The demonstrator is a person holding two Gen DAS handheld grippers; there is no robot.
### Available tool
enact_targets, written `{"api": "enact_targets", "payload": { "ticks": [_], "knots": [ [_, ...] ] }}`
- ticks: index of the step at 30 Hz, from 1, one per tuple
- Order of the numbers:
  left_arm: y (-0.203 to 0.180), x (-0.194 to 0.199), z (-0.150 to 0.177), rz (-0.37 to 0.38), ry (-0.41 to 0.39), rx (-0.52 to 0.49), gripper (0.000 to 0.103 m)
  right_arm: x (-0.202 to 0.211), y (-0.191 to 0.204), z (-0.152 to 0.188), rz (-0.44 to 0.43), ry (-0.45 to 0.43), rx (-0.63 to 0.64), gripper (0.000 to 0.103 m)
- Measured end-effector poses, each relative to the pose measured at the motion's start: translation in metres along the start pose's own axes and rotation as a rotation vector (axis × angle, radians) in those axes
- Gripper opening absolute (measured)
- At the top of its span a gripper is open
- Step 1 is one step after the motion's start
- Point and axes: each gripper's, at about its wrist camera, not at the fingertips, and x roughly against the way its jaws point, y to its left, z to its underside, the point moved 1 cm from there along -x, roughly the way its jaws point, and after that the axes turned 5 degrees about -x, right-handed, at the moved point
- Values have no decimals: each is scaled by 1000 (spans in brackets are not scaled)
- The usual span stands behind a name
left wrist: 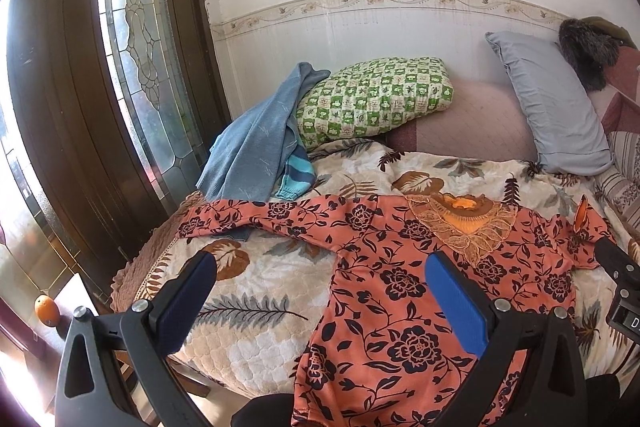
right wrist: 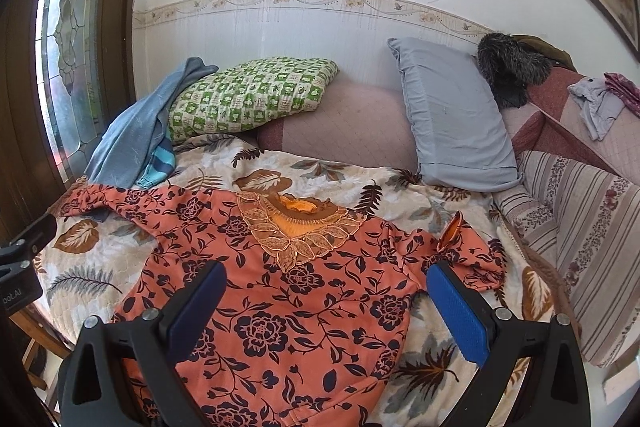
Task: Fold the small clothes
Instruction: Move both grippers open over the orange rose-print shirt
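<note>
2 near wrist views over blouse [left wrist: 400, 287]

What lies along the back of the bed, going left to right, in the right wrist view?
Blue knitted garment → green-and-white checked pillow → grey-blue satin pillow → dark furry hat → crumpled pale grey cloth.

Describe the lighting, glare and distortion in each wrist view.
Left wrist view: daylight through the glass door panel blows out the left edge; fisheye bends the door frame. Right wrist view: softer, even light on the orange floral top; the wall border curves; corners vignette black.
</note>
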Motion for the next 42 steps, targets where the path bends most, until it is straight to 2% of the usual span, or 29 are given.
{"api": "enact_targets", "payload": {
  "ticks": [23, 42],
  "knots": [
    [-8, 0, -4, 2, -1, -18, 103, 2, -9, -2, 5, -13, -15, 101],
    [-67, -2, -19, 58, -7, -108, 103, -6, -72, -7, 85, -18, -92, 101]
  ]
}}
